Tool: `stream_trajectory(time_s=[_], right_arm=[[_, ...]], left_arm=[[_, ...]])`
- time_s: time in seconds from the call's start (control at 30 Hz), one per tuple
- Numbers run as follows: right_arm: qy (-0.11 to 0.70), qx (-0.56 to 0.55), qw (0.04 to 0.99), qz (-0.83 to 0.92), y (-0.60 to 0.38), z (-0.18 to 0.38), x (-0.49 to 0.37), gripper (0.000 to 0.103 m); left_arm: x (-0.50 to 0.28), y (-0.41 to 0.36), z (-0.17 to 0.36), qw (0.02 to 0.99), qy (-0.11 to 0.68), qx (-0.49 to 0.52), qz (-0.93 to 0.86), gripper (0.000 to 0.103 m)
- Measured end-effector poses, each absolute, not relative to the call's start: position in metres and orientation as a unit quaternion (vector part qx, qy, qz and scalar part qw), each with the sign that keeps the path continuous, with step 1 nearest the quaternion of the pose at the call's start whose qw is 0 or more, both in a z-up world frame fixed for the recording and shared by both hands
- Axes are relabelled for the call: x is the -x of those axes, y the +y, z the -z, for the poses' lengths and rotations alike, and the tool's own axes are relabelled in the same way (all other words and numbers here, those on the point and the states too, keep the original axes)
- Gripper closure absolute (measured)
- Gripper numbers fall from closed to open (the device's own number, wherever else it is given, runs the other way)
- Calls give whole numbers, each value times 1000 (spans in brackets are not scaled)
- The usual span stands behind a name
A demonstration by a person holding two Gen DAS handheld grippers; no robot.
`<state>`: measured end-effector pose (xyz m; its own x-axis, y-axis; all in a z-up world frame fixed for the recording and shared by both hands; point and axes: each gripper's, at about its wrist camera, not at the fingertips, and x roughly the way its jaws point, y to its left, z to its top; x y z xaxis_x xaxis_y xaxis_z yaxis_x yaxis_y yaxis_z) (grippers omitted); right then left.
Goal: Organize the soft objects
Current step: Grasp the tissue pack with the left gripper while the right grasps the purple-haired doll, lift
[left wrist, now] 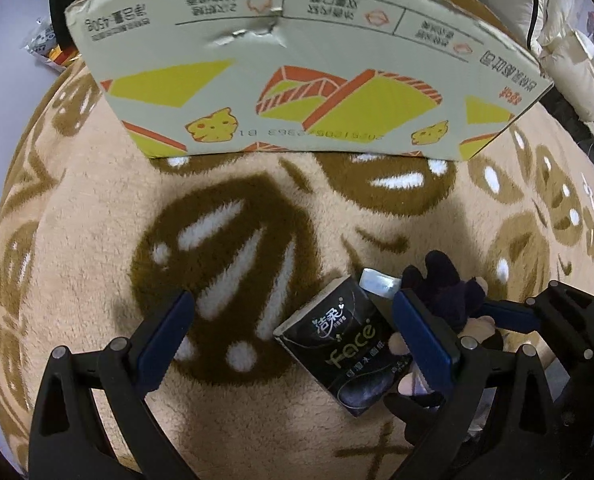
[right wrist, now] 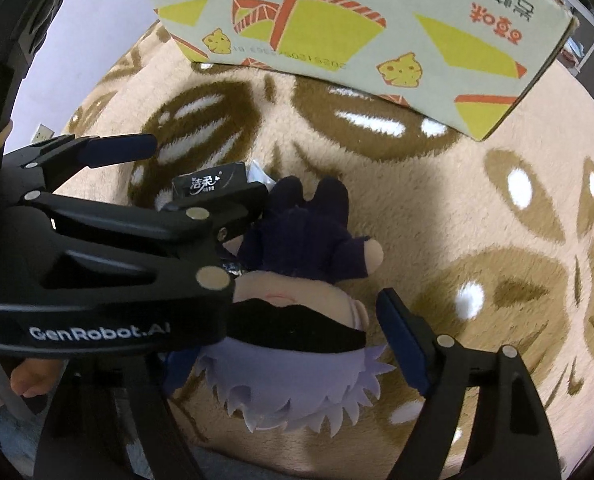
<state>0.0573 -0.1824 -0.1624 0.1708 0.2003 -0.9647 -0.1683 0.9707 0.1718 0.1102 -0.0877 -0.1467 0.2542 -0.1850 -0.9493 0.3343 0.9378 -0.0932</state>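
Observation:
A black tissue pack [left wrist: 347, 344] lies on the beige patterned rug, between my left gripper's open fingers and close to the right one. My left gripper [left wrist: 293, 332] is open and empty. A plush doll [right wrist: 297, 304] with a dark blue outfit, black blindfold and pale lilac hair lies face up just right of the pack. My right gripper [right wrist: 309, 340] is open around the doll's head; its left finger is hidden behind the left gripper's body [right wrist: 137, 240]. In the left wrist view the doll [left wrist: 449, 292] shows partly behind the right finger. A cardboard box [left wrist: 297, 80] stands on the rug beyond.
The fluffy beige rug [left wrist: 97, 240] with brown leaf patterns covers the floor. Bare pale floor [right wrist: 109, 28] lies to the left. White cushions [left wrist: 569, 40] are at the far right. Small packets [left wrist: 45, 40] lie at the far left.

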Motion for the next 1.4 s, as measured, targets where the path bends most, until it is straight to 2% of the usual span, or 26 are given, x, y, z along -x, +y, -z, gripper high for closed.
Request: stream_trajectory(time_s=[1.0,1.1,1.2,1.23,1.27,1.3,1.4], right_arm=[[645,21,755,-120,-161,180,-58,16],[645,25,755,-118,-158,180,-58,16],[644,27,755,-117,-157,181,-58,16],[644,26,755,-118,-158,180,-56,16],[644,25,755,-118,-158,180,-56,16],[644,24,755,-118,-158,180,-56,16],[644,30,755,-119,-157,179,-53,17]], left_arm=[[-104,-84,161,766,620,-70,156,7],[-102,-86,161,764,622,-77,157,12],[-100,-89,158,760,622,-74,172,26],[-99,-91,157,757,624,-72,180,36],[-97,-92,157,753,626,-68,192,52],[-96,-94,156,750,627,-67,200,57],[-91,-98,154,755,618,-88,201,61]])
